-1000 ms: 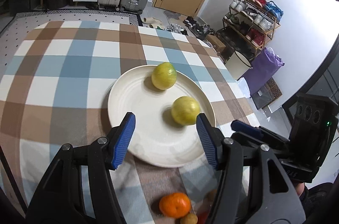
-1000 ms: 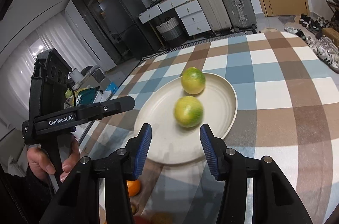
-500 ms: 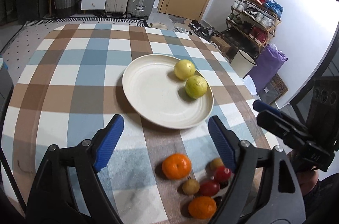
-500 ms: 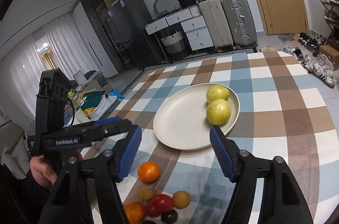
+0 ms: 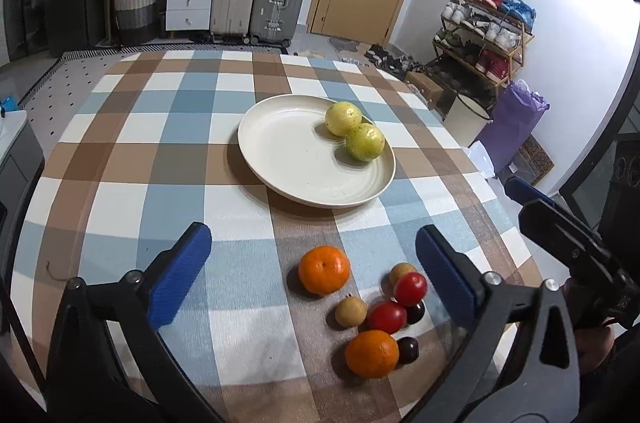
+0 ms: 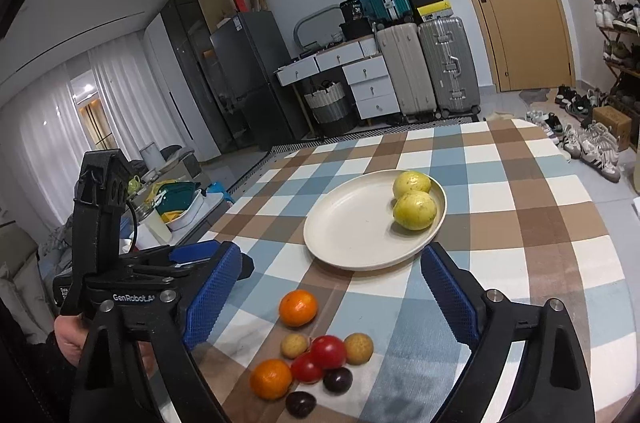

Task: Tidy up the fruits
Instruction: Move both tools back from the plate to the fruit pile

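Reading the only legible writing first: "GenRobot.AI" in white on the black body of the left gripper (image 6: pixel 208 255), as seen from the right wrist view. The marks on the shoe boxes stacked over the suitcases (image 6: pixel 428 67) are too small to read.

Plate (image 5: pixel 280 151): round, cream, matte, shallow raised rim with faint concentric ridges. It sits on the checked tablecloth (image 5: pixel 160 127), a woven-looking fabric in brown, blue and white squares. Two yellow-green fruits (image 5: pixel 343 119), round and smooth with small dark specks, lie touching each other against the plate's far right rim.

Loose fruit on the cloth, near side of the plate: one mandarin (image 5: pixel 324 269) apart from the rest, dimpled orange peel. A second mandarin (image 5: pixel 372 353) lies in a tight cluster with two glossy red tomatoes (image 5: pixel 410 289), two dull tan round fruits (image 5: pixel 351 311) and two small dark purple fruits (image 5: pixel 408 350).

Left gripper (image 5: pixel 312 269): black frame, blue textured pads (image 5: pixel 180 271), jaws spread wide, holding nothing, raised over the loose fruit with the lone mandarin between the fingers in its view.

Right gripper (image 6: pixel 332 303): same build, jaws also spread wide and empty, touching nothing, with the cluster below and between its blue pads (image 6: pixel 450 297).
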The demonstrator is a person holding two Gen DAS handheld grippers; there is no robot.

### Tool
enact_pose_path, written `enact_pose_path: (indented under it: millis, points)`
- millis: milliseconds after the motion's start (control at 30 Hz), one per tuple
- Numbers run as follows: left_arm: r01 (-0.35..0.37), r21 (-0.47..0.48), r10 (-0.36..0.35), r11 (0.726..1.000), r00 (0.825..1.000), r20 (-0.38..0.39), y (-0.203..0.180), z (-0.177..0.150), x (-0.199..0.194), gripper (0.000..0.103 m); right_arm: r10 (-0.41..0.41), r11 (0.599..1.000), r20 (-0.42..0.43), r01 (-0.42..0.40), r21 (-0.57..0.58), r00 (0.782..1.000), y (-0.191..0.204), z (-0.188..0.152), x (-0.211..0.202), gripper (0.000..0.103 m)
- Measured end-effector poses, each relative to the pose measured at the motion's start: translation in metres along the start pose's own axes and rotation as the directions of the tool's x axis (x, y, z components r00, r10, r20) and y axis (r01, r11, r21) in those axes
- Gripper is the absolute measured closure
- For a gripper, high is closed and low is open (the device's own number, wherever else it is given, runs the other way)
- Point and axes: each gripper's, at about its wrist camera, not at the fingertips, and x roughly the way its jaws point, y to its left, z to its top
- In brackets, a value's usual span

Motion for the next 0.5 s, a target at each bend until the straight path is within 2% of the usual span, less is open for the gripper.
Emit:
enact_pose_path:
  millis: [200, 500]
  points:
    - [0.009, 0.005, -0.009, 1.0, 1.0, -0.027, -0.002, -0.02, -0.006, 0.001, -0.005, 1.0, 0.009, 0.005, -0.009, 1.0, 0.009, -0.012, -0.014, 0.004]
    - [0.053, 0.037, -0.048, 0.998, 0.99, -0.13, -0.015, -0.057, 0.014, 0.001, -0.015, 1.0, 0.0, 0.015, 0.001, 1.0, 0.015, -0.032, -0.027, 0.003]
